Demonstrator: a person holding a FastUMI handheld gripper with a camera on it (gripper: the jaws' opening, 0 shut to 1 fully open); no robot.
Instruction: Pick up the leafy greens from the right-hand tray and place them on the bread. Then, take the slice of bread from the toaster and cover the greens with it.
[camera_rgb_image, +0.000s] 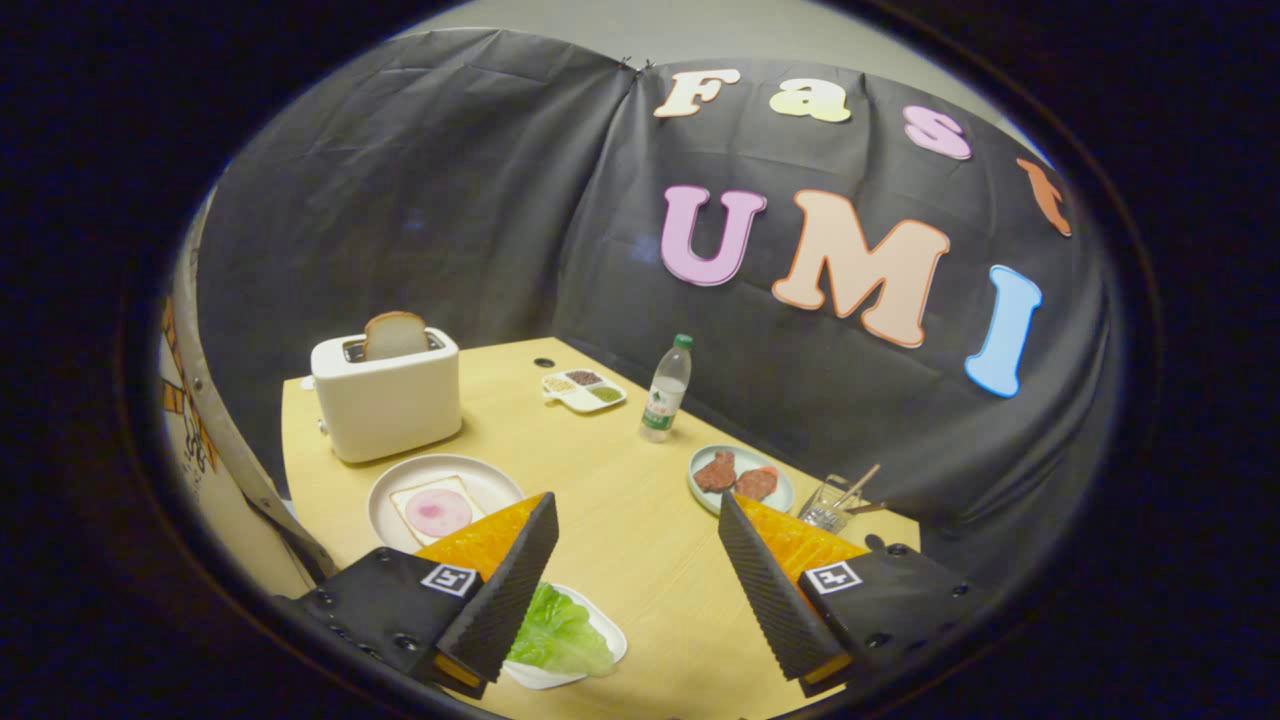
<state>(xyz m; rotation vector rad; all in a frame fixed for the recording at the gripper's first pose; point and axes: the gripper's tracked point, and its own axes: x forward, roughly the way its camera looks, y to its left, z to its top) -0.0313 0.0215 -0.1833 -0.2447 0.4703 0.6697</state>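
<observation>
My gripper (637, 520) is open above the wooden table (640, 560), nothing between its fingers. Green leafy greens (560, 632) lie in a small white tray (608, 628) just inside and partly under the left finger (510, 590). Beyond that finger a white plate (490, 482) holds a bread slice (415, 500) with a pink round of ham (438, 512) on it. Further back stands a white toaster (388, 400) with a second bread slice (394, 334) sticking up from its slot.
A plate with two pieces of red meat (740, 478) sits ahead of the right finger, a small wire holder with sticks (832, 502) beside it. A water bottle (666, 388) and a divided condiment tray (584, 390) stand near the black cloth wall.
</observation>
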